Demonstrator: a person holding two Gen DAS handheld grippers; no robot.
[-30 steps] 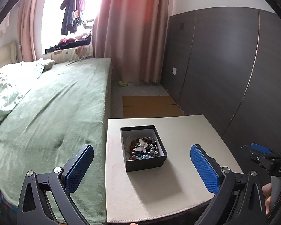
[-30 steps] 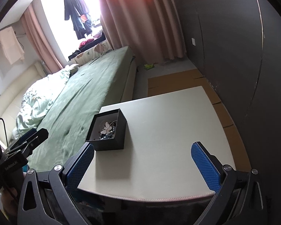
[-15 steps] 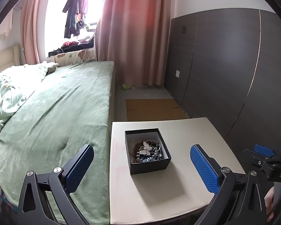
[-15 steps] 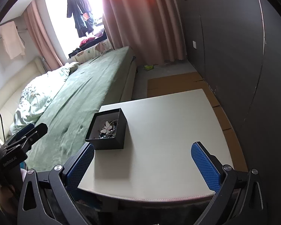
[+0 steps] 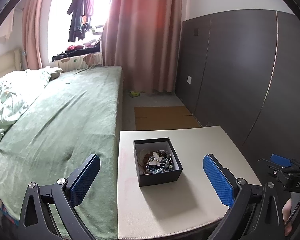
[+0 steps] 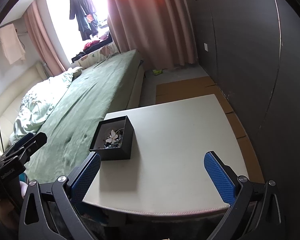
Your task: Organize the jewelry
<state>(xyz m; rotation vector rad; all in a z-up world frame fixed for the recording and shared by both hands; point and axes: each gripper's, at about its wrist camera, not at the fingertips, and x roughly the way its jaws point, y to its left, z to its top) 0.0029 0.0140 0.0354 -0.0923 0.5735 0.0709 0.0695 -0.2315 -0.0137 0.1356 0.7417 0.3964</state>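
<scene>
A small black open box (image 5: 160,177) (image 6: 127,140) stands on a cream tabletop (image 5: 206,146) (image 6: 180,132), near its left side. Inside lies a tangle of jewelry (image 5: 158,163) (image 6: 113,138): a white butterfly piece on blue and brown beads. My left gripper (image 5: 152,169) hovers open in front of the box, which sits between the blue pads without touching them. My right gripper (image 6: 153,167) is open too, over the table's near edge, to the right of the box. Each gripper shows at the rim of the other's view, right gripper (image 5: 284,165) and left gripper (image 6: 28,142).
A bed with a green cover (image 5: 60,120) (image 6: 94,100) runs along the table's left side. Dark wall panels (image 5: 240,70) (image 6: 250,50) stand to the right. Flat cardboard (image 5: 164,117) (image 6: 190,88) lies on the floor beyond the table, before pink curtains (image 5: 142,40).
Both views have shifted slightly: the box now sits a little lower and more central in the left view. Both grippers stay open and nothing has been picked up.
</scene>
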